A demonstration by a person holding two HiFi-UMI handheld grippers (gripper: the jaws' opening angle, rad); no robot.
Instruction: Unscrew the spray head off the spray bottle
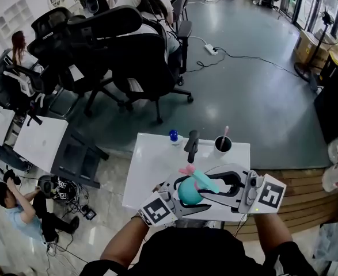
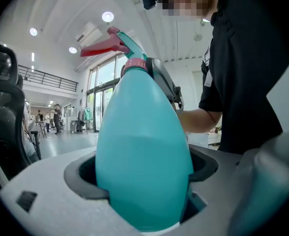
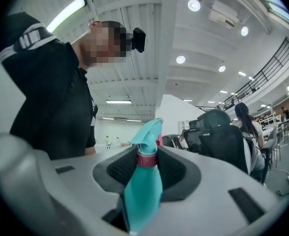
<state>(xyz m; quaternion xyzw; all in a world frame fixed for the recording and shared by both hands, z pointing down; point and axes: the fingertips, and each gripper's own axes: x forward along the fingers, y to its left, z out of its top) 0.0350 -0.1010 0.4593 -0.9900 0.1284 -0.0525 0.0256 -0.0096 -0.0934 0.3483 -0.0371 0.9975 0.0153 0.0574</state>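
Observation:
Both grippers hold a teal spray bottle [image 1: 188, 192] in the air, close in front of my body. Its body [image 2: 144, 156] fills the left gripper view, and my left gripper [image 2: 144, 181] is shut on its wide lower part. Above it rise the pink collar [image 2: 134, 65] and the teal spray head with a pink trigger [image 2: 105, 47]. My right gripper [image 3: 146, 162] comes from the opposite side, its dark pads [image 3: 176, 168] shut on the pink collar [image 3: 146, 159] just under the spray head [image 3: 149, 134]. In the head view the right gripper [image 1: 202, 183] meets the left gripper [image 1: 183, 200] at the bottle.
Below the grippers stands a white table [image 1: 154, 163] carrying a small blue-capped thing [image 1: 173, 135], a dark upright object [image 1: 192, 144] and a black cup with a pink stick [image 1: 222, 145]. Black office chairs [image 1: 128, 50] stand beyond it. A wooden surface [image 1: 307, 191] lies to the right.

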